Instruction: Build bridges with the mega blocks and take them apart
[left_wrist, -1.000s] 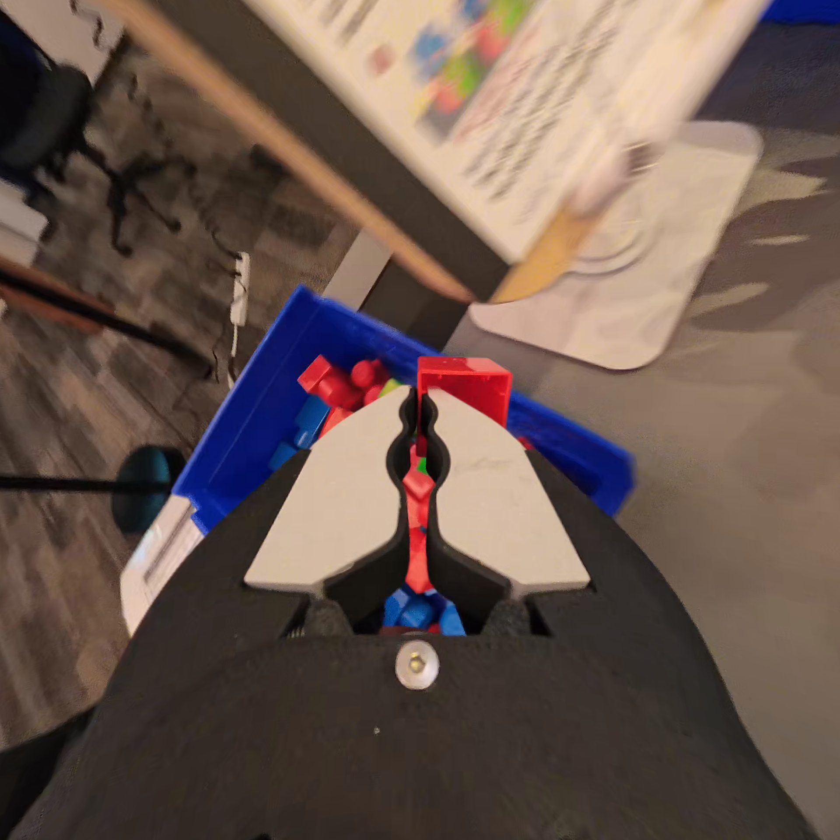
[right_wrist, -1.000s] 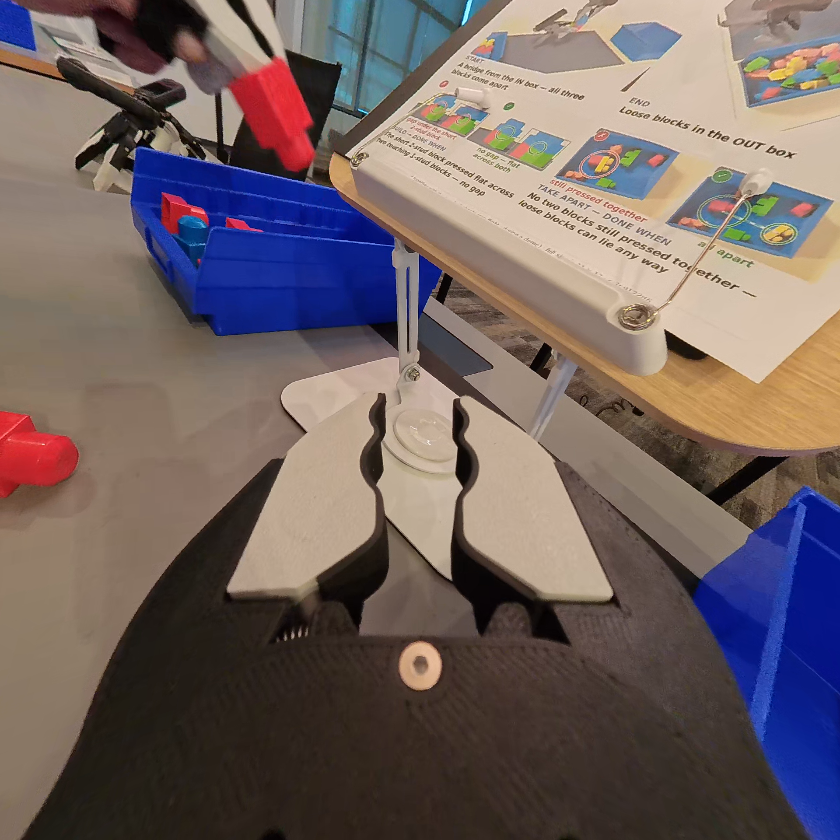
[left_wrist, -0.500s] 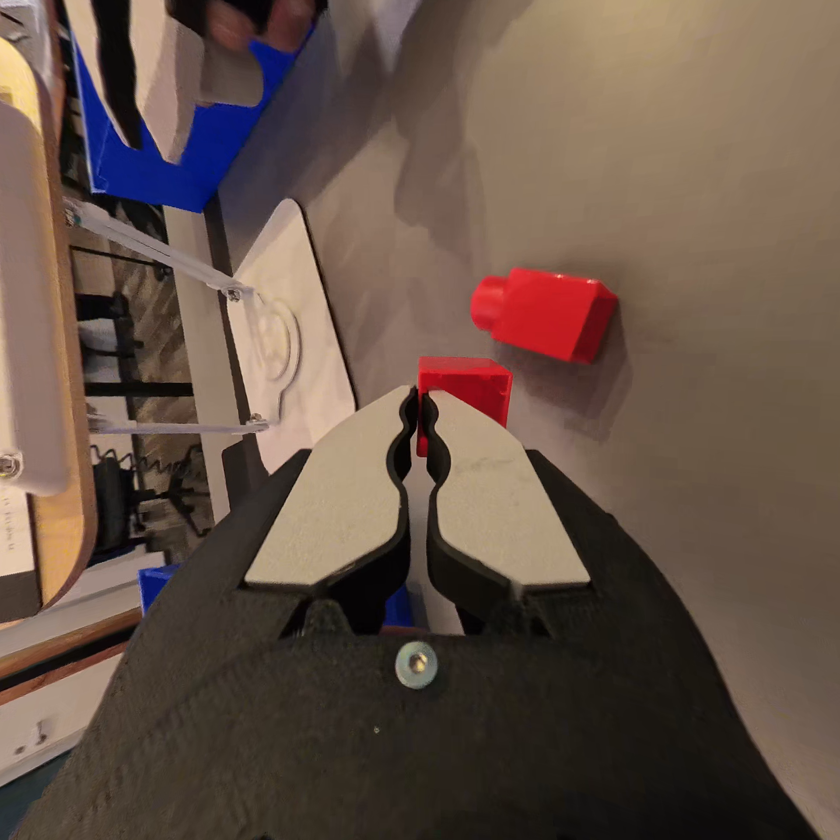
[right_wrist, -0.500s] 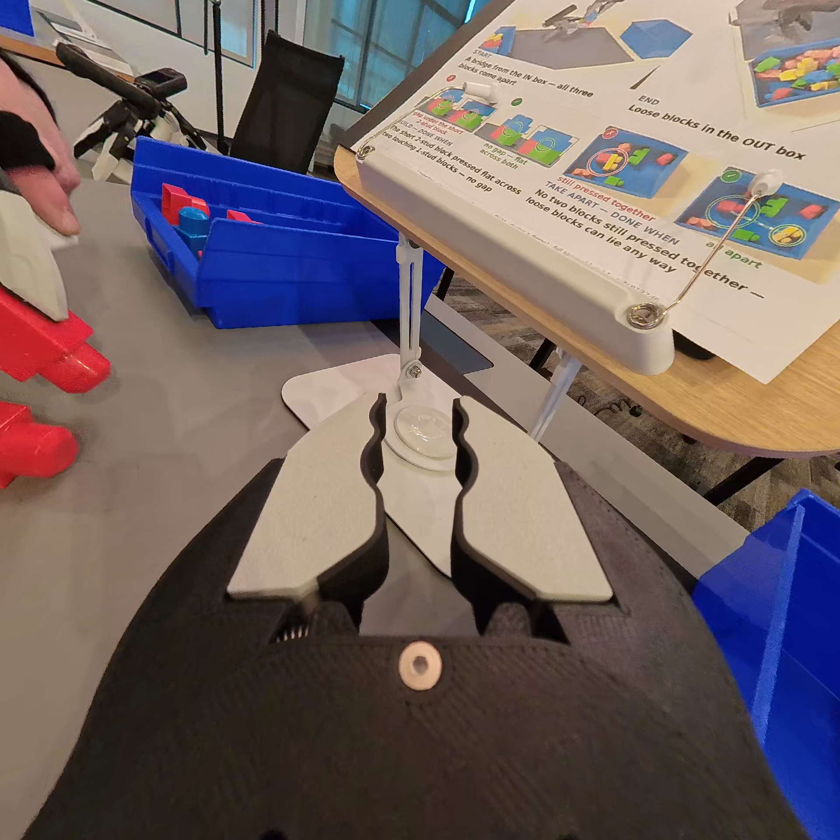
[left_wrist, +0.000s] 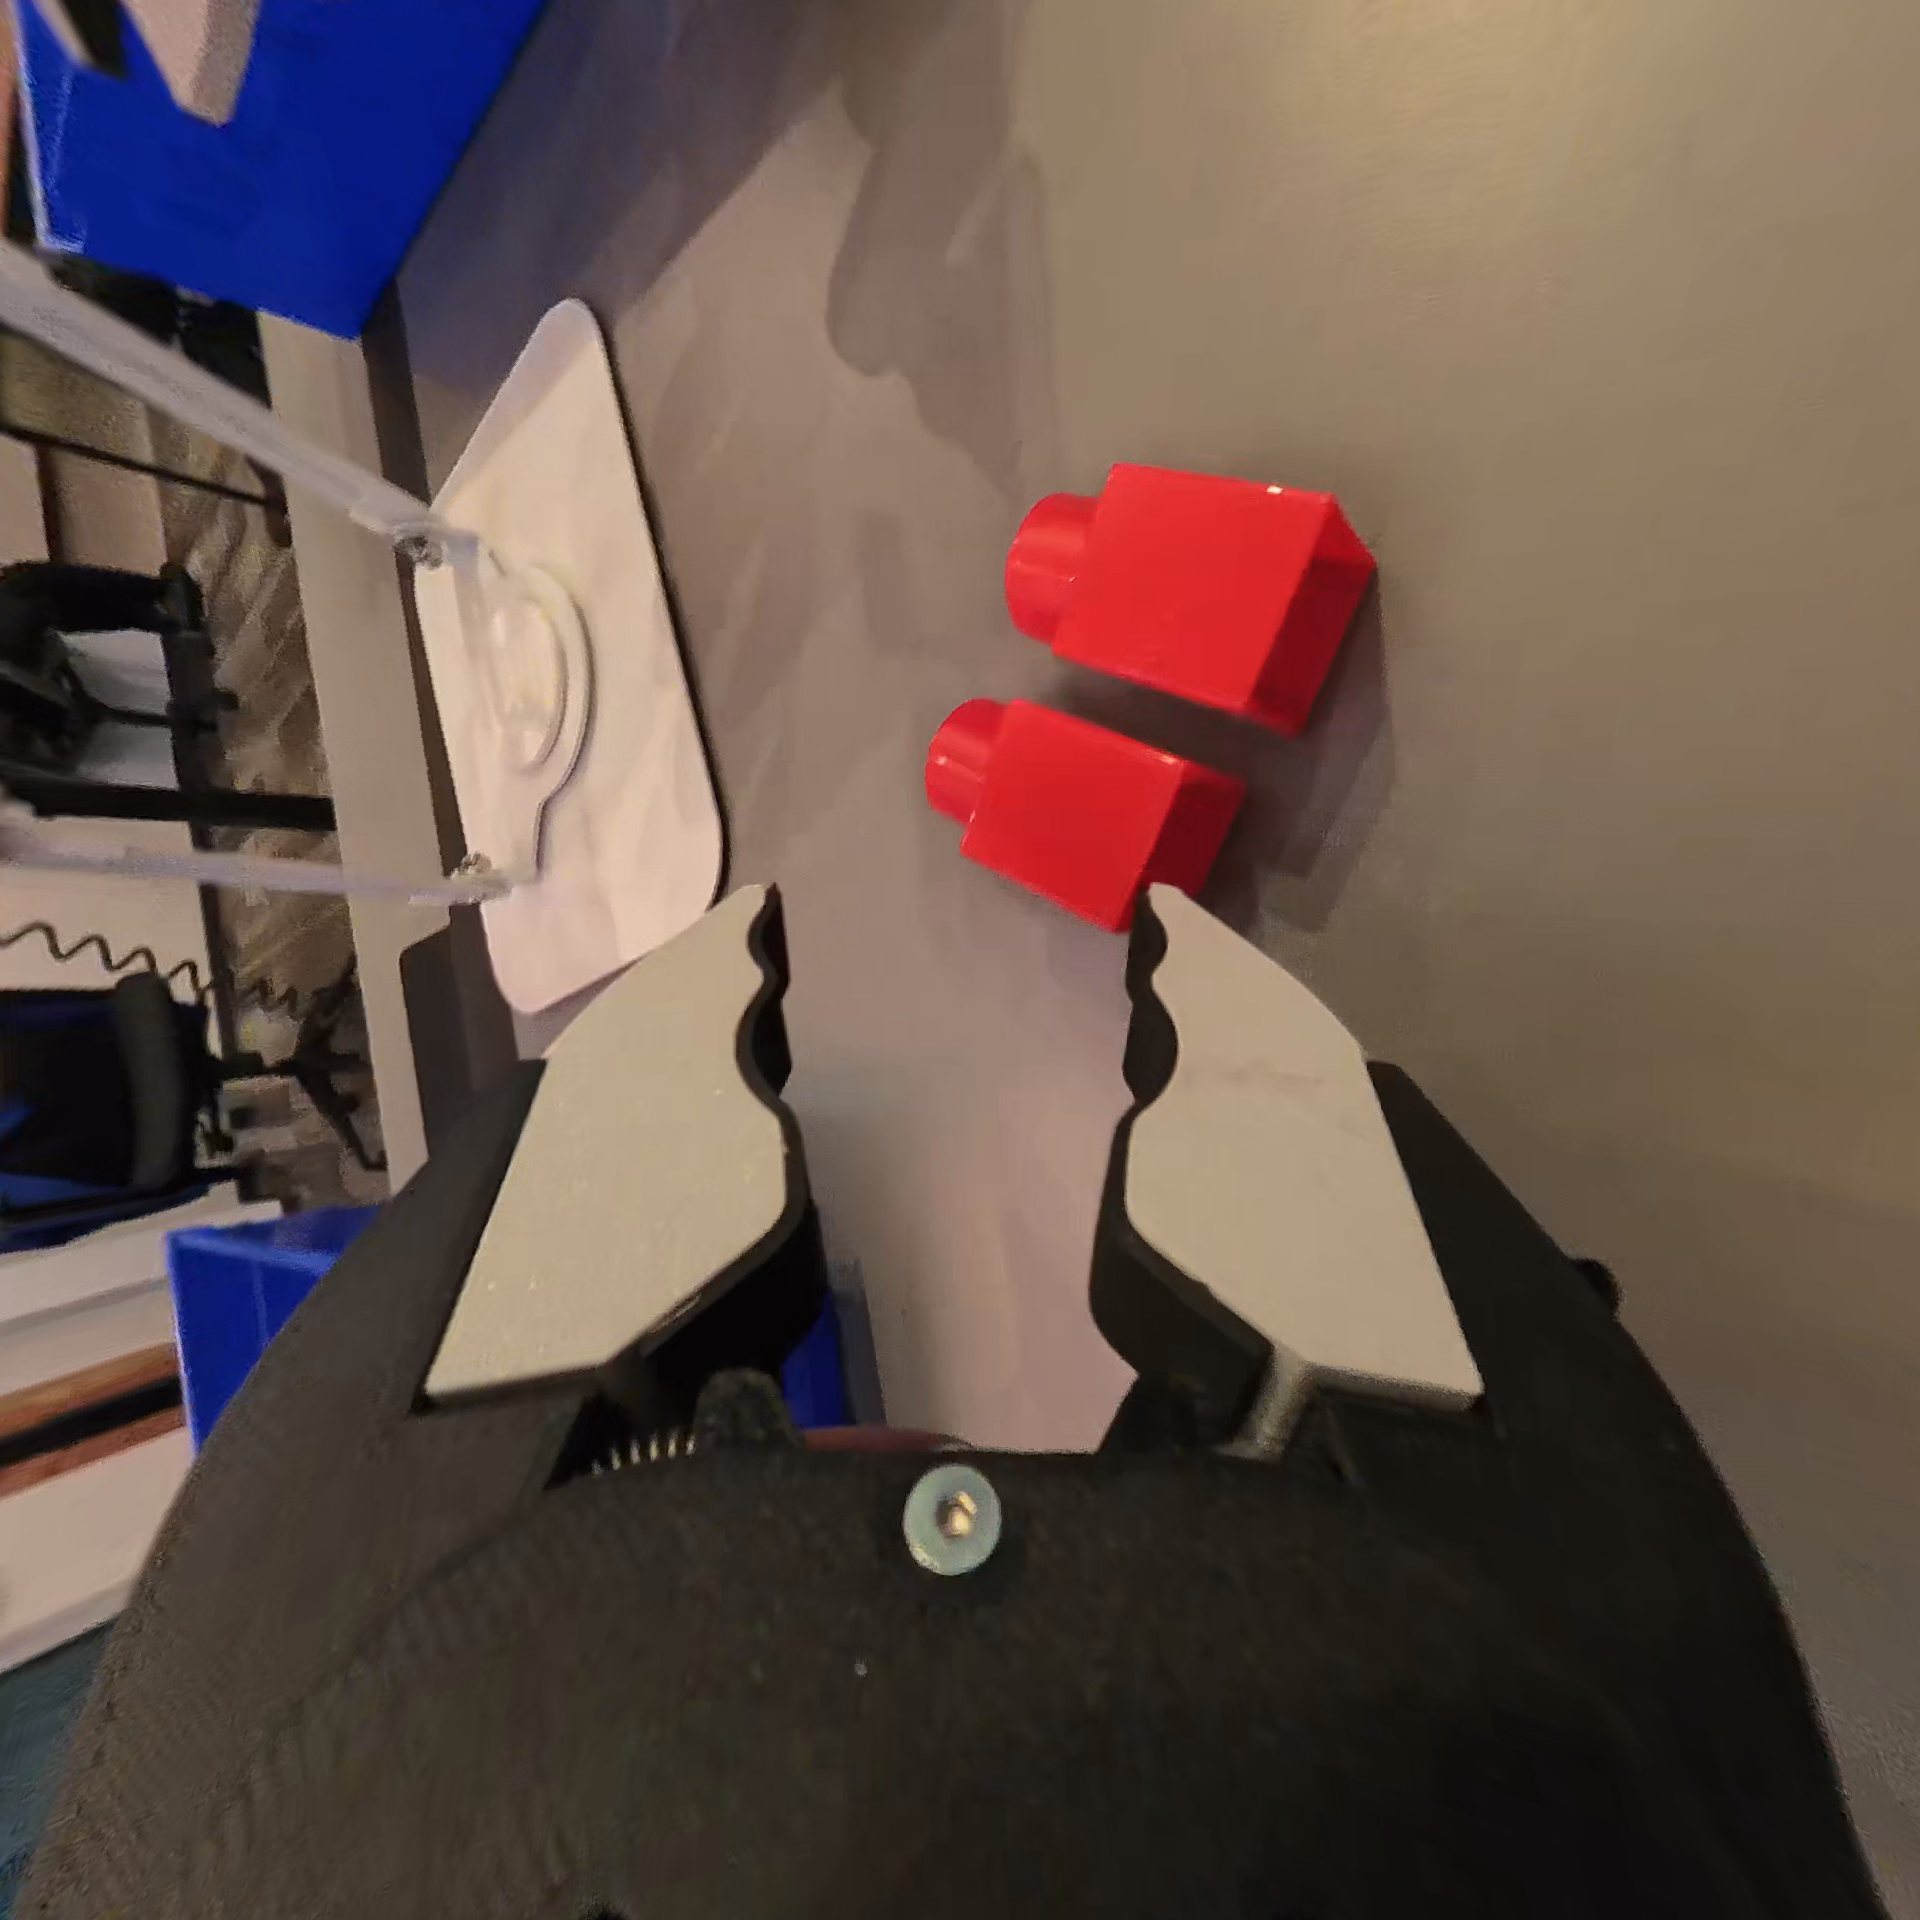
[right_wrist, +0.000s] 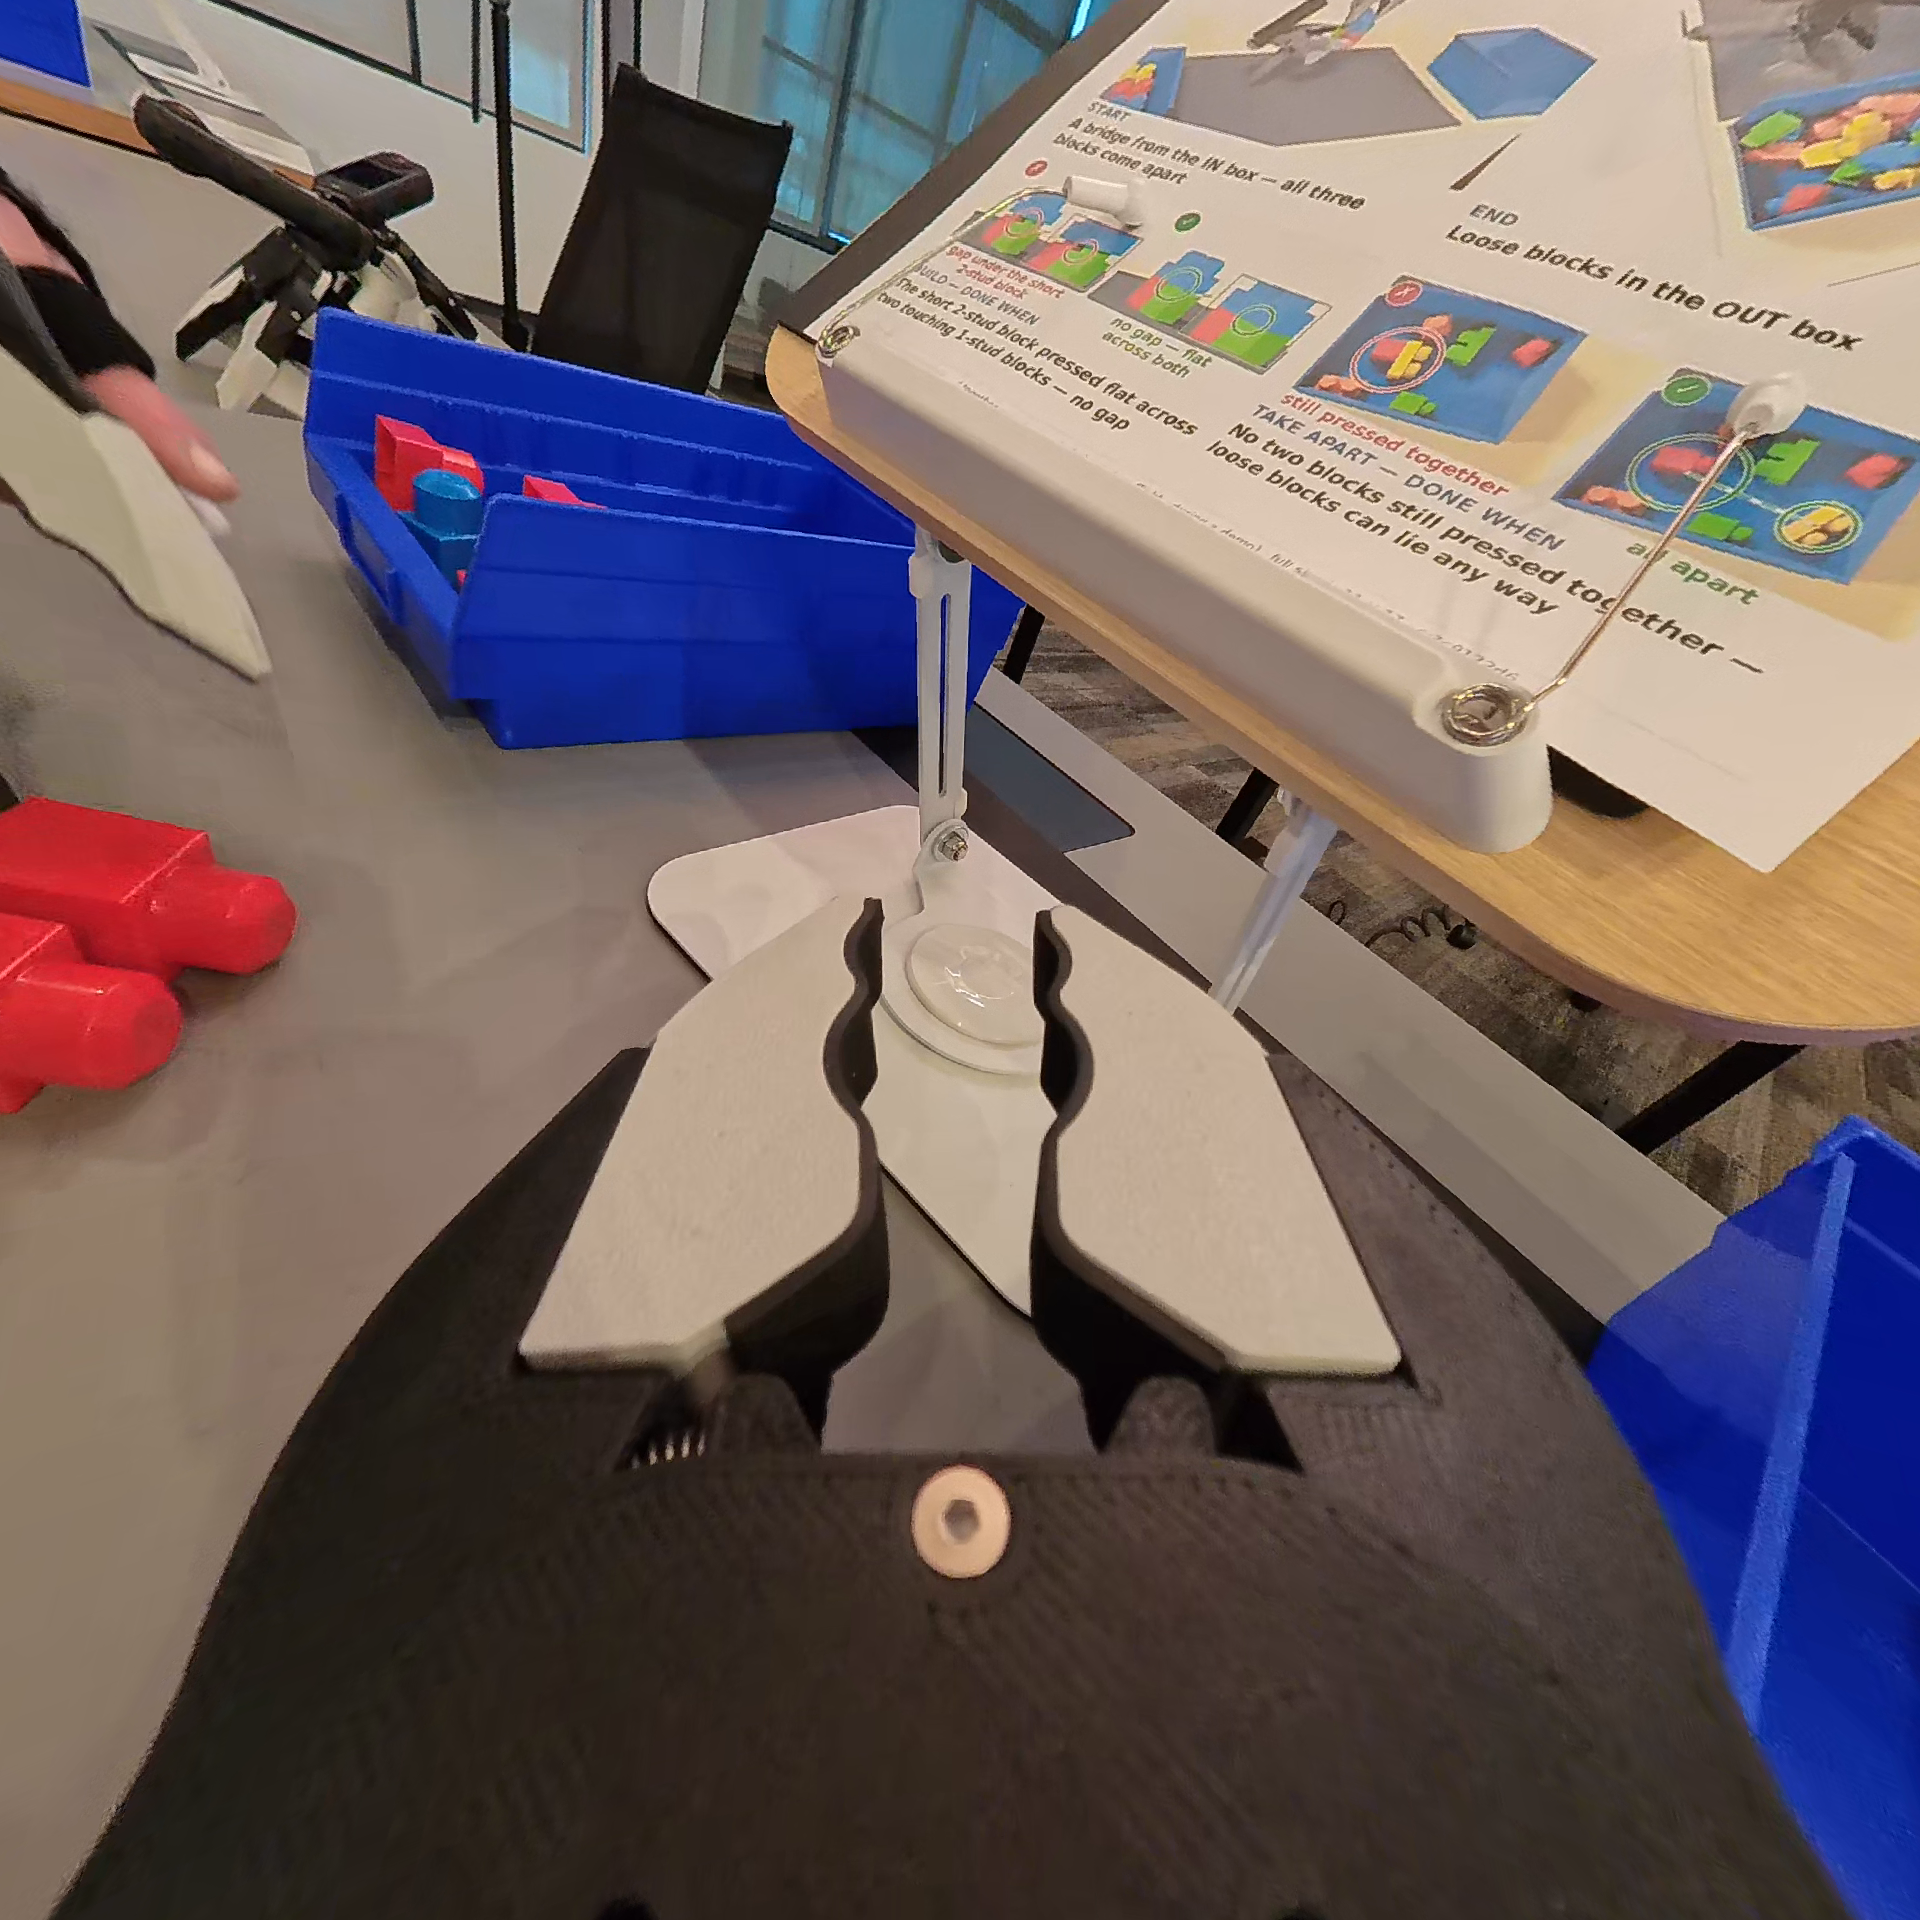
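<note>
Item: two red one-stud blocks (left_wrist: 1101, 805) and (left_wrist: 1195, 582) on the grey counter (left_wrist: 1558, 312), lying on their sides just apart, parallel, long axes and studs pointing toward the stand base (left_wrist: 582, 665) at the counter's edge.

Left gripper (left_wrist: 956, 914): released, empty, one fingertip beside the nearer block.

Right gripper (right_wrist: 956, 925): partly parted, empty.

Handling, as judged: stand both blocks stud-up, touching, before bridging.

White stand base (right_wrist: 790, 883) on grey table (right_wrist: 436, 831); instruction sheet (right_wrist: 1455, 312) on wooden board; tripod (right_wrist: 291, 260).
</note>
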